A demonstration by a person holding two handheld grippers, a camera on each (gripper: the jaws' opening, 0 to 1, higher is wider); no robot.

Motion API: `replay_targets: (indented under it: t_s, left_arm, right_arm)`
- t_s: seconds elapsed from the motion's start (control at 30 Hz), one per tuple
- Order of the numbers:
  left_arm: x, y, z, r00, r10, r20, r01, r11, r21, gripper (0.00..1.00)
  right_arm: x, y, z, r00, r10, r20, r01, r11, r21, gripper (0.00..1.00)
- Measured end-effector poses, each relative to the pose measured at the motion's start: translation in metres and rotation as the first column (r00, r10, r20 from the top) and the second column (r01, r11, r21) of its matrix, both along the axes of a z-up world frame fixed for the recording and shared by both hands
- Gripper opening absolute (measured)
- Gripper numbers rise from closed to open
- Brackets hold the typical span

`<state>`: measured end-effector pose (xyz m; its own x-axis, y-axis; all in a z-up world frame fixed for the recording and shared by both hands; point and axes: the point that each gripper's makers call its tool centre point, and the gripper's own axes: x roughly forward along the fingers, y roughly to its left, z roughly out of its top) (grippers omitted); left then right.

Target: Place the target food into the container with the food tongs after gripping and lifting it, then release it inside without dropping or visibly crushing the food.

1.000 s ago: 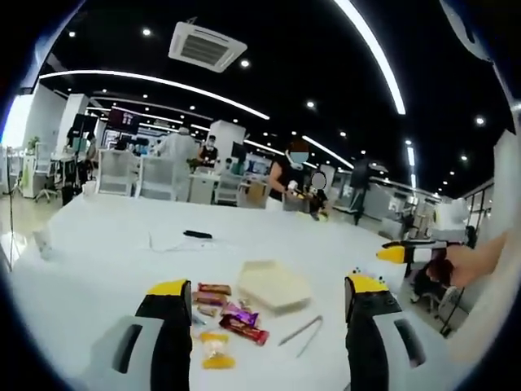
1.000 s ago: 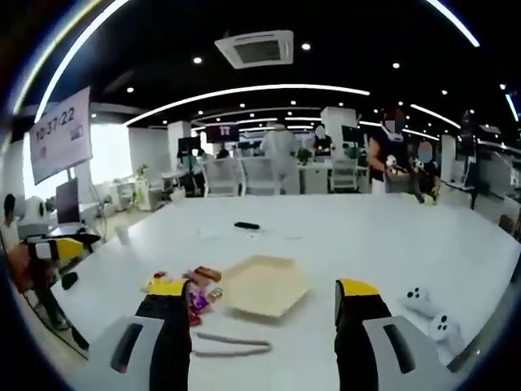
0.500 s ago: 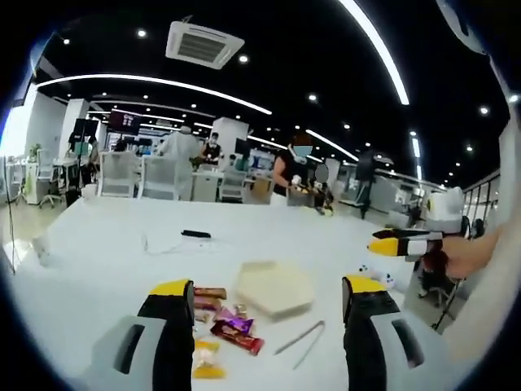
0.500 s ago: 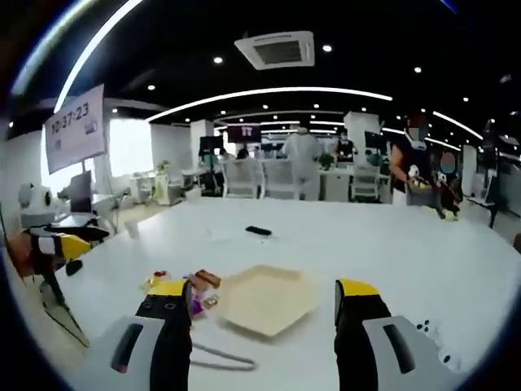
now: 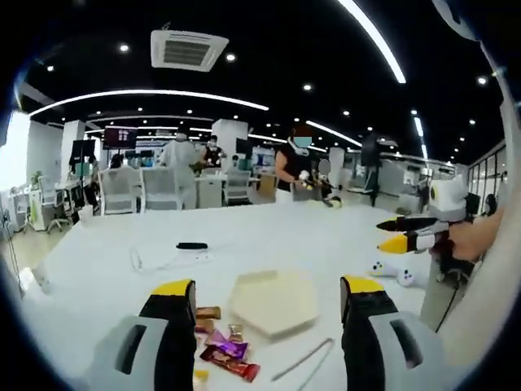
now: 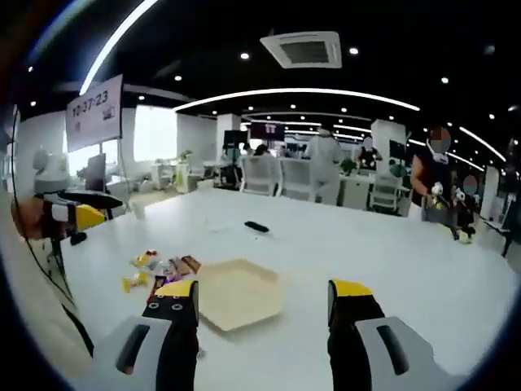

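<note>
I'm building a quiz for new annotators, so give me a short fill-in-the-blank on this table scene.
1. The tray on the white table has ____ sides.
2. The tray holds ____ food so far.
3. The metal tongs lie on the ____, not in a gripper.
4. In the left gripper view, the wrapped snacks lie to the ____ of the tray.

Missing words: six; no; table; left

bright ceiling strip lights [image 5: 370, 37], glare on white table [image 6: 342, 244], soft blur, fisheye-warped edges.
</note>
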<state>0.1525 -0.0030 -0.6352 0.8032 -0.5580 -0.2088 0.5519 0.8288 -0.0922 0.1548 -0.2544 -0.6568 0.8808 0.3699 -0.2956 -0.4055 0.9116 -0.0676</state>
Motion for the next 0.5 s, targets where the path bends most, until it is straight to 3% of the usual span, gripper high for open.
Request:
replay_targets:
  t_s: [0.13,0.17,0.23,0.3,0.43,0.5]
  left_arm:
    - [0.002,-0.002,0.002,1.000,-0.003,0.001,0.003,1.000,-0.001,0.70]
    - [0.003,-0.003,0.000,1.000,-0.007,-0.006,0.007,1.000,0.000,0.70]
    - [0.001,-0.003,-0.003,1.000,-0.020,-0.019,0.020,1.000,0.006,0.70]
    - [0.000,-0.002,-0.002,0.999,-0.030,-0.023,0.030,1.000,0.005,0.70]
    - [0.002,0.015,-0.010,1.000,-0.015,-0.015,0.016,0.996,0.086,0.75]
    - [-0.004,0.018,-0.019,0.996,-0.053,-0.078,0.059,0.994,0.088,0.70]
  right_arm:
    - [0.005,-0.003,0.005,1.000,0.000,0.019,0.000,1.000,0.022,0.69]
    - [0.010,-0.009,0.016,0.995,-0.045,0.090,0.044,0.999,0.017,0.76]
    - [0.014,-0.010,0.025,0.986,-0.085,0.143,0.079,0.996,0.050,0.82]
    - [0.014,-0.004,0.017,0.992,-0.095,0.081,0.088,0.993,0.082,0.79]
    - [0.016,0.008,0.011,0.993,-0.094,0.070,0.088,0.993,0.080,0.79]
    - [0.016,0.012,0.009,0.993,-0.102,0.059,0.097,0.992,0.086,0.78]
